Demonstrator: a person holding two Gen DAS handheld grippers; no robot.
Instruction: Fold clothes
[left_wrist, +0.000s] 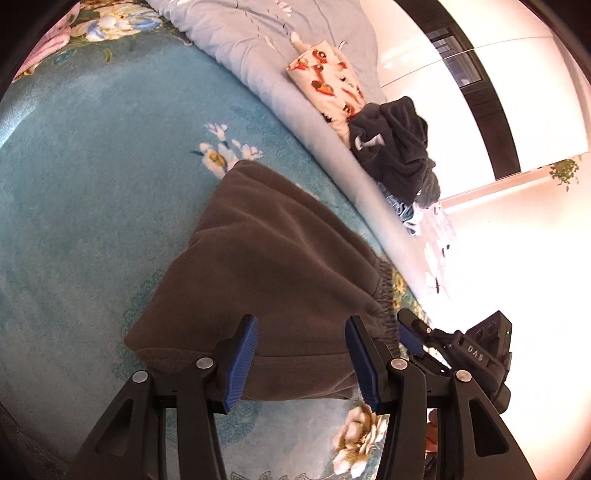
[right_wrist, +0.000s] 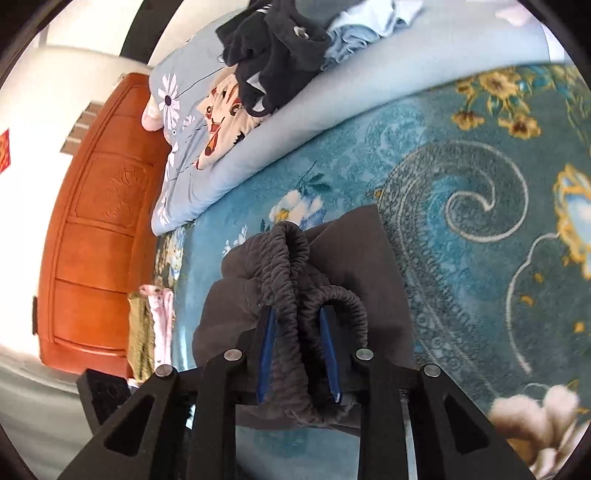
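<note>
Brown-grey fleece trousers (left_wrist: 266, 266) lie folded on a teal floral blanket (left_wrist: 92, 184). My left gripper (left_wrist: 302, 325) hovers open over their near folded edge, blue pads well apart and pressing nothing. The elastic waistband (left_wrist: 384, 295) sits at the right end, where my right gripper (left_wrist: 410, 328) reaches in. In the right wrist view the bunched waistband (right_wrist: 291, 266) fills the gap between the blue pads, and my right gripper (right_wrist: 296, 314) is shut on it. The rest of the trousers (right_wrist: 369, 258) spreads beyond on the blanket (right_wrist: 461, 221).
A rolled grey-blue duvet (left_wrist: 258, 48) borders the blanket, carrying a cream printed garment (left_wrist: 328, 85) and a dark crumpled garment (left_wrist: 399, 147). The right wrist view shows that dark pile (right_wrist: 277, 37), light blue clothes (right_wrist: 362, 33), an orange wooden headboard (right_wrist: 99, 221) and a pink item (right_wrist: 162, 317).
</note>
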